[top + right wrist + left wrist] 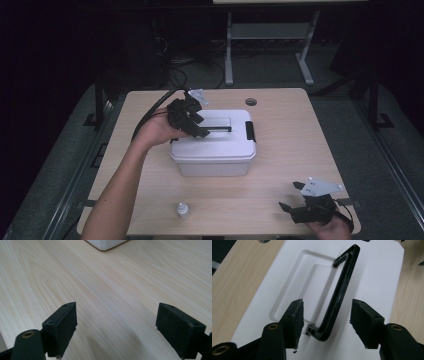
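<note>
The white rectangular plastic storage box (pixel 214 150) stands near the middle of the light wooden table (pixel 295 135), lid on; a black latch (pixel 249 131) sits at its right end in the high view; the lid carries a recessed panel in which a black plastic carrying handle (pixel 338 297) is hinged. In the left gripper view the handle is raised out of its recess and stands tilted, one hinge end near the lower jaws and the other end toward the top of the lid.

The left gripper (pixel 325 320) is positioned over the lid's left half, held by the person's left hand (pixel 157 131); its jaws stand partly apart with the handle bar between them; neither pad (pixel 295 315) touches the bar, so nothing is gripped.

The right gripper (pixel 116 327) rests low at the near right corner of the table, well apart from the box; its jaws are spread wide over bare wood, holding nothing; a corner of the box shows at the top edge of the right gripper view.

A small white dropper bottle (pixel 183 210) stands near the front edge of the table, in front of the box and apart from it.
</note>
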Demonstrator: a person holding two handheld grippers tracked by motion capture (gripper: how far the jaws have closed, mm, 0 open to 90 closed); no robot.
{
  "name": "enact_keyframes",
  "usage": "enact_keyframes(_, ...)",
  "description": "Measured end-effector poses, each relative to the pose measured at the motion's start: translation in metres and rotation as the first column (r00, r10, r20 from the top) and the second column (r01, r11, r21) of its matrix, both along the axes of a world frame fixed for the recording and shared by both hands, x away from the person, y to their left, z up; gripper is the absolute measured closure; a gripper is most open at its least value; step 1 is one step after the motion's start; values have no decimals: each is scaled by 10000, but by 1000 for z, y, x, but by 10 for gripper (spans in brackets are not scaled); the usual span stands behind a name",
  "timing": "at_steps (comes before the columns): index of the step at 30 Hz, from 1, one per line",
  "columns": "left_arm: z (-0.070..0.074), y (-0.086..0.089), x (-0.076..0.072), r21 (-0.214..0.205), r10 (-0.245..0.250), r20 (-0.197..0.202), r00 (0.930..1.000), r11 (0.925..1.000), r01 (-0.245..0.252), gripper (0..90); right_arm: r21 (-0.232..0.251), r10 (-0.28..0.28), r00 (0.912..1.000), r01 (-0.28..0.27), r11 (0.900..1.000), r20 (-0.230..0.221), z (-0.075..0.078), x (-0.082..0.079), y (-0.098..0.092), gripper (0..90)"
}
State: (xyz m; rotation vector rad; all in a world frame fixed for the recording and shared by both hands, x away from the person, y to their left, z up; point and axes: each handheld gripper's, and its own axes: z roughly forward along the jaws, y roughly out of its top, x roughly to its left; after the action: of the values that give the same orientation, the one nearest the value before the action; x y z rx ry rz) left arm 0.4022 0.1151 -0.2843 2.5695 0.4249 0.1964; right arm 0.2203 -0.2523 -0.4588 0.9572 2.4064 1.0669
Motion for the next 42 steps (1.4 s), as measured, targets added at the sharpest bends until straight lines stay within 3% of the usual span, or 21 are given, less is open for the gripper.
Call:
enact_keyframes(16, -11, -13, 14, 163, -591, -206, 9980, 9981, 594, 662, -26, 62, 10000, -62, 10000, -14, -1, 0, -1, 167)
enact_keyframes(20, -9, -19, 15, 603, -1043, -141, 9944, 9926, 1050, 686, -38, 111, 9999, -111, 9999, -18, -1, 1, -1, 167)
enact_keyframes(29, -7, -29, 20, 940, -1377, -359, 9898, 9856, 1405, 761, 25, 59, 10000, -59, 10000, -21, 0, -1, -2, 168)
enact_keyframes(36, -8, -29, 25, 868, -1691, -498, 9843, 9811, 1729, 795, 62, 17, 10000, -17, 10000, -88, 0, -1, -2, 167)
enact_keyframes(42, -6, -31, 27, 1060, -2105, -487, 9764, 9709, 2146, 813, 16, 39, 10000, -39, 10000, 2, 0, 0, -3, 167)
